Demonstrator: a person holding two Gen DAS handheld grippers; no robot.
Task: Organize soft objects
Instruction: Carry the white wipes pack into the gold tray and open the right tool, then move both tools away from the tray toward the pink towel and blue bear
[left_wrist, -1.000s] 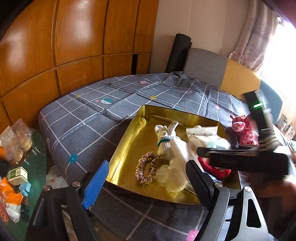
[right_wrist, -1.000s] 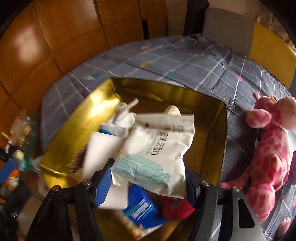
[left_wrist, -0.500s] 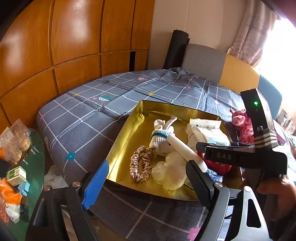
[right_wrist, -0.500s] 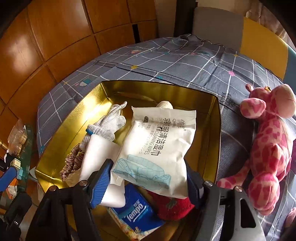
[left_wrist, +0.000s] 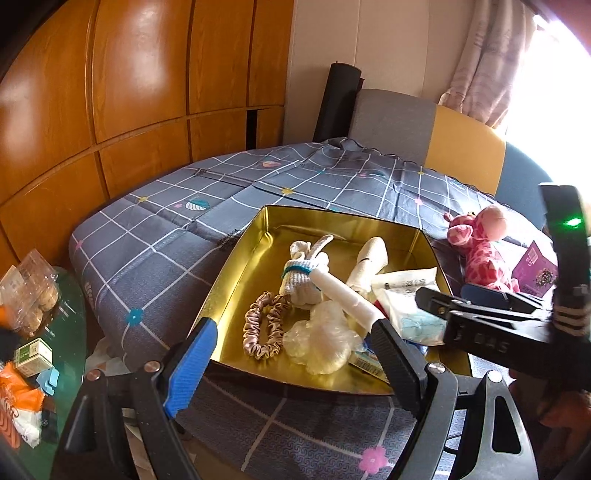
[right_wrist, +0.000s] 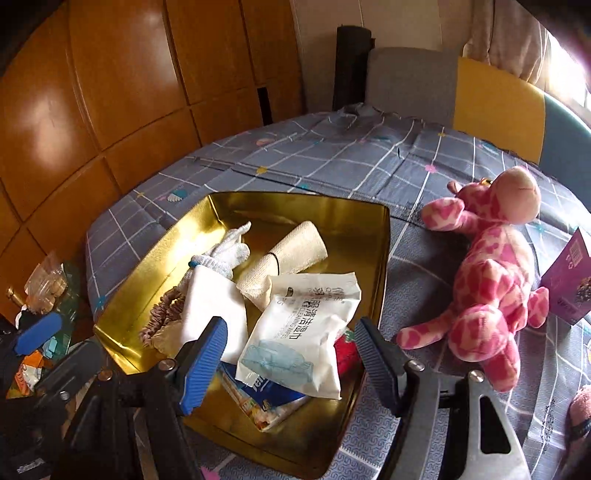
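A gold tin tray (left_wrist: 236, 258) (right_wrist: 373, 280) sits on the grey checked bedspread. It holds a wet-wipes packet (right_wrist: 303, 332) (left_wrist: 406, 295), rolled gloves (left_wrist: 306, 273) (right_wrist: 225, 254), a beige cloth roll (right_wrist: 291, 254) (left_wrist: 369, 258), a scrunchie (left_wrist: 264, 325), a clear plastic bag (left_wrist: 321, 339) and a blue tissue pack (right_wrist: 266, 387). A pink plush giraffe (right_wrist: 491, 288) (left_wrist: 480, 247) lies right of the tray. My left gripper (left_wrist: 295, 362) is open and empty at the tray's near edge. My right gripper (right_wrist: 291, 362) is open and empty, just above the wipes packet.
A purple card (right_wrist: 569, 280) lies right of the giraffe. A glass side table (left_wrist: 70, 332) with snack packets stands to the left of the bed. Wooden panels (left_wrist: 140, 92) line the wall behind. Chairs (left_wrist: 465, 147) stand at the far side.
My right gripper has pulled back and risen from the tray; the wipes packet now lies in the tray, free of the fingers. The left view has pulled back slightly.
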